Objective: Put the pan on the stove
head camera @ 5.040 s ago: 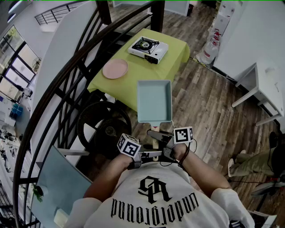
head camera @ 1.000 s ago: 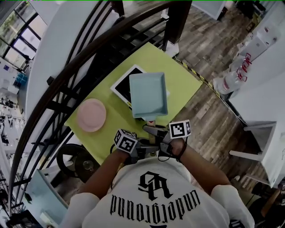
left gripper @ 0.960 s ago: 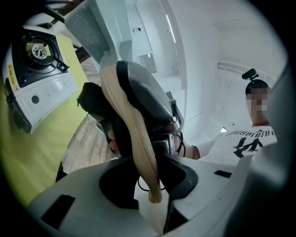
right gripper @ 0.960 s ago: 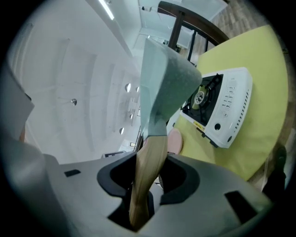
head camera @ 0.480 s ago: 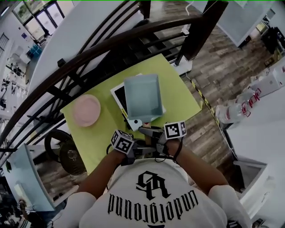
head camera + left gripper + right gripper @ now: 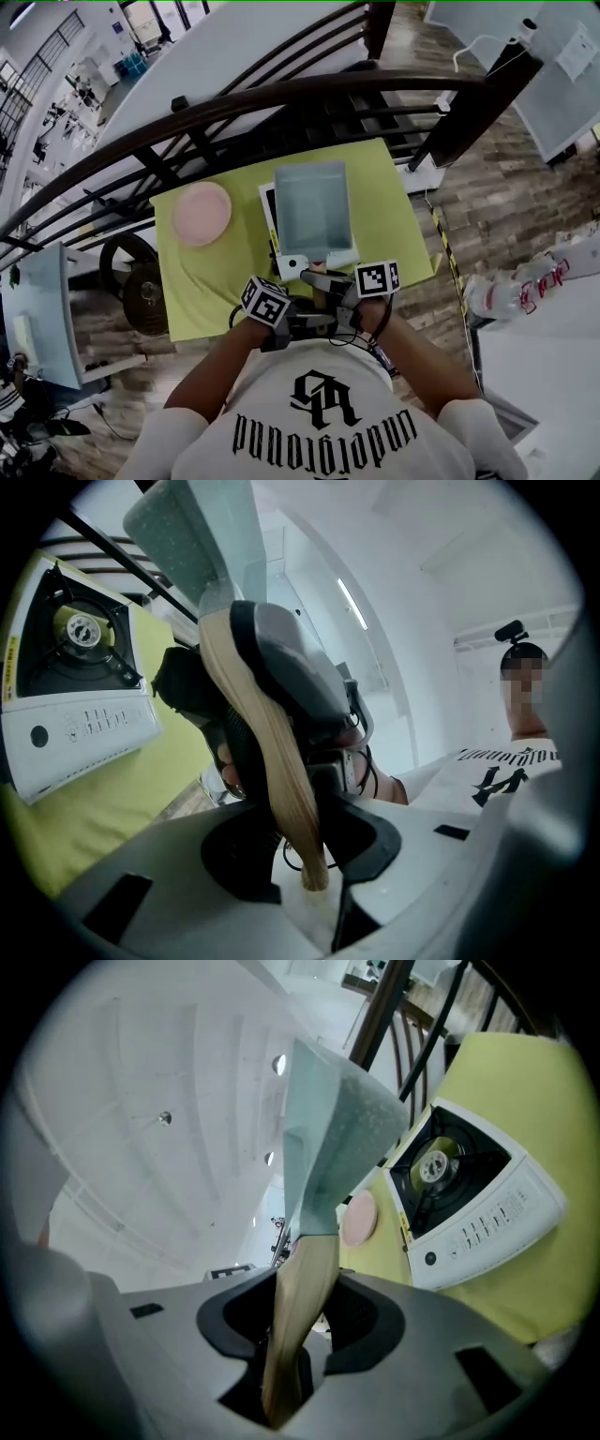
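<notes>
The light blue rectangular pan (image 6: 312, 211) hangs over the white gas stove (image 6: 269, 208) on the yellow-green table (image 6: 389, 206). Both grippers are shut on its wooden handle (image 6: 272, 752). My left gripper (image 6: 312, 323) holds the handle's end, and my right gripper (image 6: 321, 279) holds it nearer the pan. In the left gripper view the handle stands between the jaws of the left gripper (image 6: 305, 855), with the pan (image 6: 192, 536) above the stove (image 6: 75, 677). In the right gripper view the right gripper (image 6: 295, 1321) clamps the handle (image 6: 300, 1307); the pan (image 6: 328, 1147) is clear of the burner (image 6: 433, 1168).
A pink plate (image 6: 202, 213) lies on the table left of the stove. A dark curved stair railing (image 6: 281, 94) runs behind the table. A weight plate (image 6: 145, 295) sits on the wooden floor at the left. The table's front edge is just before the grippers.
Five seconds ago the pan was carried over the floor short of the table; now it is over the stove. In the last second the view has swung, and the pan stays above the stove.
</notes>
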{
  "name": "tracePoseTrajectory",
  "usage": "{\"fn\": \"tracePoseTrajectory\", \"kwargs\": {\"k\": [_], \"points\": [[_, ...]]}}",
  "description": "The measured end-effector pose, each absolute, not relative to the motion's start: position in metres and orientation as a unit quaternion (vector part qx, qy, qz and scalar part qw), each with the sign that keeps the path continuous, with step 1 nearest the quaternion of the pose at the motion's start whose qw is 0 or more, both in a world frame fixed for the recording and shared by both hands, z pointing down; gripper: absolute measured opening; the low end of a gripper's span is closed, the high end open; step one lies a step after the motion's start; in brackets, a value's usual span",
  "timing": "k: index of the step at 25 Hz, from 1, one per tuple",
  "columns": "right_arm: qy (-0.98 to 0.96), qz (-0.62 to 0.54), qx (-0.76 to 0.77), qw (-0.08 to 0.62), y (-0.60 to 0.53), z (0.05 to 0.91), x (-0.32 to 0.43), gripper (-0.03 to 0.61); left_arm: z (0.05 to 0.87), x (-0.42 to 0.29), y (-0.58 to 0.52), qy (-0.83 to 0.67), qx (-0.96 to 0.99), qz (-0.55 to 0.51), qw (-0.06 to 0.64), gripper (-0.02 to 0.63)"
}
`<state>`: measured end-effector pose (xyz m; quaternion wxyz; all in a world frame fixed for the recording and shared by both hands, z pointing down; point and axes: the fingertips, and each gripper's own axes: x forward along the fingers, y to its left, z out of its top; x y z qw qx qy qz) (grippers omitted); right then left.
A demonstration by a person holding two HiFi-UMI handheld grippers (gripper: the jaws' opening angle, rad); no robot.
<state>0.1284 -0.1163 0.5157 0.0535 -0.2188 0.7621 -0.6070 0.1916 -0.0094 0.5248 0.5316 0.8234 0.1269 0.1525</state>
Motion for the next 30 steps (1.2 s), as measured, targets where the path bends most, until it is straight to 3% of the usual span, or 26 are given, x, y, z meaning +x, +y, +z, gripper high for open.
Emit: {"fn": "tracePoseTrajectory", "kwargs": {"k": [30], "points": [[0.722, -0.672, -0.163, -0.006, -0.205, 0.604, 0.131, 0.144, 0.597, 0.209, -0.107, 0.077, 0.782, 0.132, 0.605, 0.123]]}}
